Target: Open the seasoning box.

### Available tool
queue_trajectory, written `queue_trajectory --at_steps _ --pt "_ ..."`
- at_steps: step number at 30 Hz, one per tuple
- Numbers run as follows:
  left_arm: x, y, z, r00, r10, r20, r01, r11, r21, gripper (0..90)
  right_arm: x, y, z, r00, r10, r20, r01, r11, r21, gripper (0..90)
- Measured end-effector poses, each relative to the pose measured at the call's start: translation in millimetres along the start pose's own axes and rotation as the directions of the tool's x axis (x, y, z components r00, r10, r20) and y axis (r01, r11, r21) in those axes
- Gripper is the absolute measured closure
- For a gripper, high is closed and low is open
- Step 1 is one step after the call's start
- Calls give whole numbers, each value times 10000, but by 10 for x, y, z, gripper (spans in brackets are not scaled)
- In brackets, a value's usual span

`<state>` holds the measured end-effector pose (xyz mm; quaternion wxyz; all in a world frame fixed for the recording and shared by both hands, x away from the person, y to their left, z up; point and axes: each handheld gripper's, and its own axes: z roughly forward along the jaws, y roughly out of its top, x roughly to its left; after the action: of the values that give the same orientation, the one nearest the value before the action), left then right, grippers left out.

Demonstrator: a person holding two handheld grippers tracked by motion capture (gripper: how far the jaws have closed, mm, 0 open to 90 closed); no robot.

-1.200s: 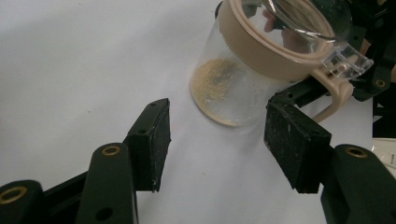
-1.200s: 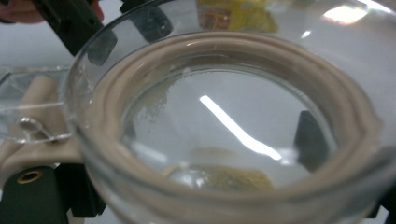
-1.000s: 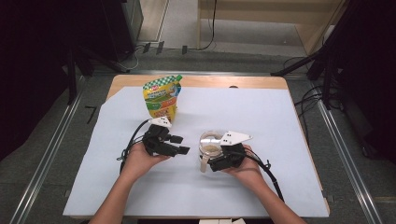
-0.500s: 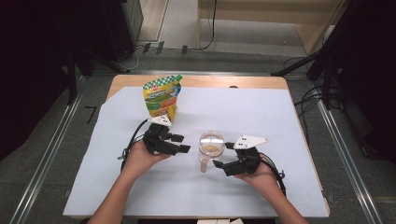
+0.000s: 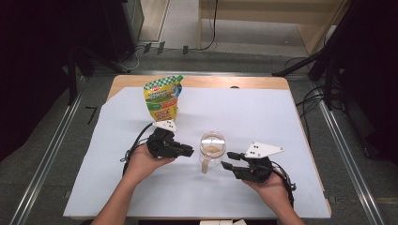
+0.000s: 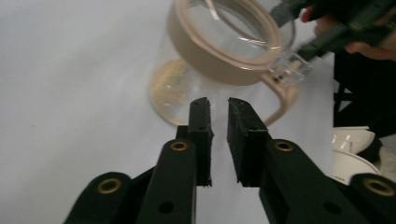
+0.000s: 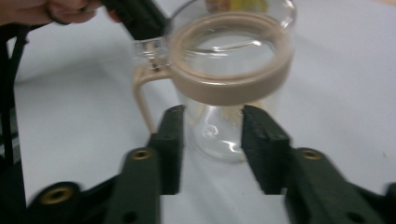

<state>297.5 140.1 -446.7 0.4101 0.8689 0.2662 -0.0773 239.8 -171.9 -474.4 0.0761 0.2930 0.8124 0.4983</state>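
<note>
a: risks first. what could go wrong from here?

b: the glass jar (image 5: 212, 149) stands upright on the white table sheet (image 5: 263, 117) with neither gripper on it. it is tall for its base, and its tan handle (image 5: 205, 166) juts toward the person. in my judgement, a jaw brushing that handle or the rim could tip the jar and spill the tan powder at the bottom. the glass wall is also smooth, so a shallow pinch might slip.

a: state of the left gripper?

b: the left gripper (image 5: 187, 151) has just been closing. its jaws are nearly pressed together, a thin gap left, nothing between them. the left gripper view shows the jar ahead of the tips, apart from them.

a: and the right?

b: the right gripper (image 5: 228, 160) has also been closing. its jaws stand partly spread and empty. the right gripper view shows the jar beyond the tips, the gap lined up on its lower wall. that gap looks narrower than the jar, so pushing in as it stands could shove the jar rather than take it.

a: position of the jar overall?

b: mid-table, between the two grippers, the left one just beside it, the right one near and slightly toward the person. a yellow-green pouch (image 5: 162, 98) stands well behind it.
</note>
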Motion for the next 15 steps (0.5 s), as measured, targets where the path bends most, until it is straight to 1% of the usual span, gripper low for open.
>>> queue_trajectory --at_steps 1,2,4,6,9,10,13,14,15 --pt "-27 9 16 9999 118 60 -118 9999 42 837 -18 1 2 9994 344 93 -345 9994 77 695" --pt "-45 17 28 9997 216 96 -216 9997 75 854 -37 -6 6 9985 524 139 -524 9986 24 737" --pt "-89 35 64 9989 388 258 -390 9992 83 874 -70 -15 21 9979 630 163 -631 9980 11 819" --pt "-116 42 99 9985 413 346 -417 9991 117 888 -88 -15 50 9978 598 286 -602 9981 121 889" --pt "-146 45 153 9980 505 371 -512 9985 206 895 -101 -9 73 9972 667 332 -670 9977 84 891" --pt "-152 47 159 9978 562 346 -570 9982 212 898 -109 -12 98 9965 721 414 -723 9974 30 898" --pt "-158 51 158 9976 527 447 -530 9986 54 899 -119 -18 118 9964 711 467 -718 9973 128 900" --pt "-159 51 161 9976 532 448 -535 9985 66 899 -132 -20 119 9963 737 441 -740 9972 70 900" --pt "-164 51 166 9978 558 363 -561 9984 77 899 -146 -15 116 9956 812 476 -815 9967 46 900"
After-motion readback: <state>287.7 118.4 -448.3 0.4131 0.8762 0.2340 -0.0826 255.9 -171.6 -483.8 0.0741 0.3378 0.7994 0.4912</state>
